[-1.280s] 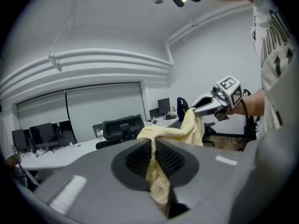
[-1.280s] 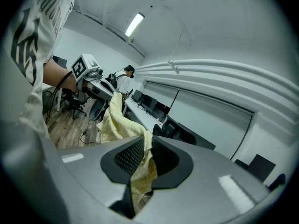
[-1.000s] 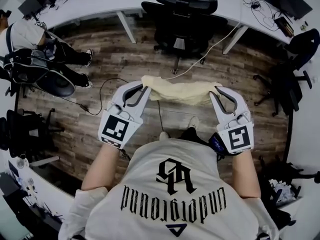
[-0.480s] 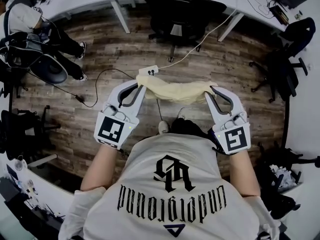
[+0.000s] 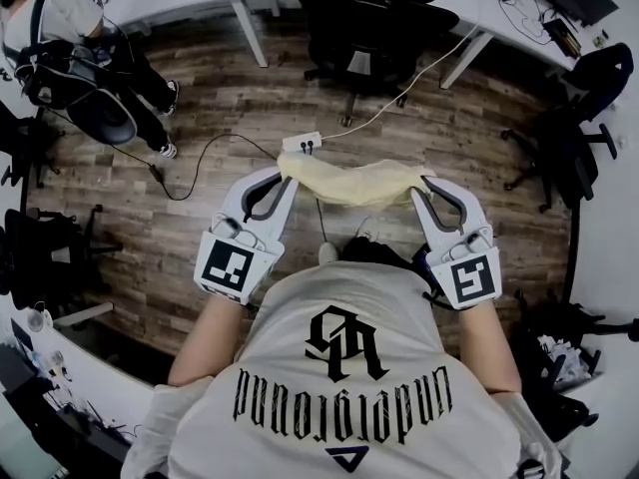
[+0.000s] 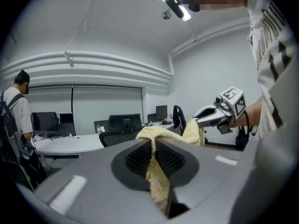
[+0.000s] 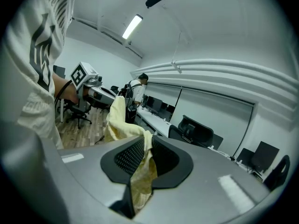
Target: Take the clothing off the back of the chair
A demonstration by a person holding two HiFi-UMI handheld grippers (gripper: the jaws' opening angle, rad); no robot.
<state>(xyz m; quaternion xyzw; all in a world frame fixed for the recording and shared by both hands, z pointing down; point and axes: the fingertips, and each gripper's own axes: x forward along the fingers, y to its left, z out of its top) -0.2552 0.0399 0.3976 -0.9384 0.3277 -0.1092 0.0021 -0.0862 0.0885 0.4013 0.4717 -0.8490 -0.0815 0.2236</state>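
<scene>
The wood-plank floor (image 5: 250, 108) fills most of the head view. A black office chair (image 5: 374, 23) stands at the top, well apart from the clothing. The pale yellow clothing (image 5: 349, 181) hangs bunched between both grippers, above the floor, in front of the person. The left gripper (image 5: 285, 171) has its jaws pressed onto one end of the fabric. The right gripper (image 5: 419, 183) pinches the other end. A white power strip (image 5: 303, 143) lies on the floor.

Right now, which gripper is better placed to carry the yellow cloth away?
Neither clearly: left gripper and right gripper each clamp one end of the cloth, so both should probably carry it.
</scene>
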